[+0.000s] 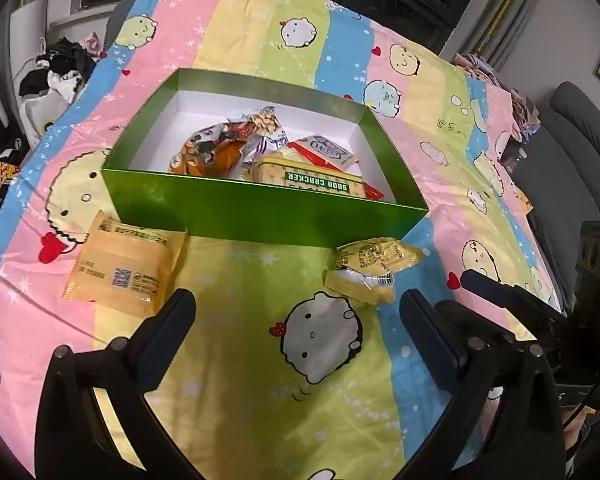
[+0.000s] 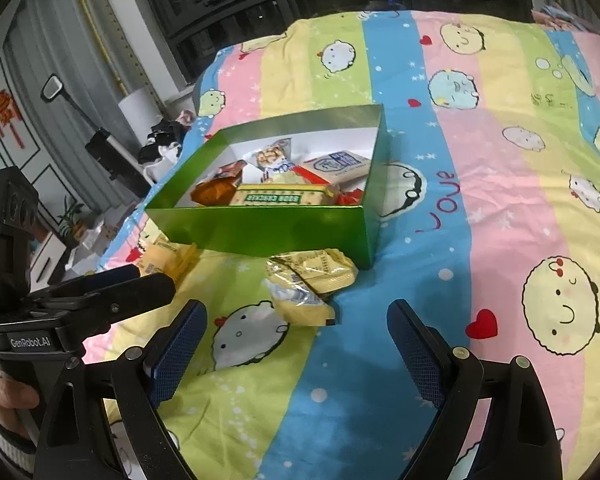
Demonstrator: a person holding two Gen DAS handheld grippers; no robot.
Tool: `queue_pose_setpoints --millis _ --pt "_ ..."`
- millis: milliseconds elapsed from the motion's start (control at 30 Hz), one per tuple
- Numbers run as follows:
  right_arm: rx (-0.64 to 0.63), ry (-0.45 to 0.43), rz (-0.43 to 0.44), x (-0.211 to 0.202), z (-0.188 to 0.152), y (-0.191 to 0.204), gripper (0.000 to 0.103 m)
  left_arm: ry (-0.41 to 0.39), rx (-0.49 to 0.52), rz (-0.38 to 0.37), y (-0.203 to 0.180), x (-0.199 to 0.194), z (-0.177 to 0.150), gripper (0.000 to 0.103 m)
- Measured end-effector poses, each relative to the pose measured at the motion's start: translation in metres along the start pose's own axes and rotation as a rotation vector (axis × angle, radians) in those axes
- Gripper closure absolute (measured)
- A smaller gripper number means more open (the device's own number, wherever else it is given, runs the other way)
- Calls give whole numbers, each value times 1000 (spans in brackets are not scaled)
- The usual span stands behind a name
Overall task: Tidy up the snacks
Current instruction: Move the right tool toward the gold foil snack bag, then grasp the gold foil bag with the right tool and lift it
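Note:
A green box (image 1: 260,212) (image 2: 268,232) lies open on the striped cartoon bedsheet, with several snack packs inside, a soda cracker pack (image 1: 320,180) (image 2: 284,196) among them. In front of its near wall lie a flat orange-yellow packet (image 1: 124,268) (image 2: 168,260) on the left and two crumpled yellow packets (image 1: 368,272) (image 2: 308,280) on the right. My left gripper (image 1: 296,308) is open above the sheet between those packets, holding nothing. My right gripper (image 2: 296,316) is open, just short of the crumpled yellow packets, and empty.
The bed runs wide to the right and far side. Clothes (image 1: 60,72) and clutter sit past its left edge, a grey chair (image 1: 572,152) past the right. The other gripper's body (image 2: 80,304) shows at the left of the right wrist view, a hand (image 2: 4,396) below it.

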State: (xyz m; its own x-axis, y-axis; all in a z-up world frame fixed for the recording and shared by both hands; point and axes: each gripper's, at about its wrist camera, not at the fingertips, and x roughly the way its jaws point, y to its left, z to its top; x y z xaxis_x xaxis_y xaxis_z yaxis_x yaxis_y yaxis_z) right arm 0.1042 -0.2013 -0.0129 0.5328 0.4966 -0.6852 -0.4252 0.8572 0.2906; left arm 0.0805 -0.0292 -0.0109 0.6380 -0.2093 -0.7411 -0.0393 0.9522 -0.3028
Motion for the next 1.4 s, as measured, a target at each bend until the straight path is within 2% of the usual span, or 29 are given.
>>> queue_pose_setpoints --millis 400,500,600,667,800,900,967,1000,1167,1400 --pt "-5 27 -24 24 0 -11 11 78 -38 -152 -6 36 4 3" --pt "-33 37 -25 31 -1 -10 11 98 -54 -210 -9 45 7 7" --pt "-53 42 28 36 -1 -6 11 115 -36 -219 -15 55 9 14" --pt "-91 39 19 40 -1 -1 12 139 -41 -238 -17 64 12 18" --pt "-121 61 53 51 3 2 25 175 -52 -256 -17 79 17 27" --pt "-123 85 59 61 5 3 32 191 -53 -265 -18 84 17 27" --pt "-113 100 79 67 5 1 39 197 -50 -268 -18 86 16 34" --pt "-106 105 85 68 5 0 44 204 -49 -273 -18 87 16 42" --pt "-79 121 111 76 2 -6 54 211 -55 -287 -16 91 14 49" --pt "-89 109 126 74 -1 -2 59 205 -43 -291 -15 87 12 51"
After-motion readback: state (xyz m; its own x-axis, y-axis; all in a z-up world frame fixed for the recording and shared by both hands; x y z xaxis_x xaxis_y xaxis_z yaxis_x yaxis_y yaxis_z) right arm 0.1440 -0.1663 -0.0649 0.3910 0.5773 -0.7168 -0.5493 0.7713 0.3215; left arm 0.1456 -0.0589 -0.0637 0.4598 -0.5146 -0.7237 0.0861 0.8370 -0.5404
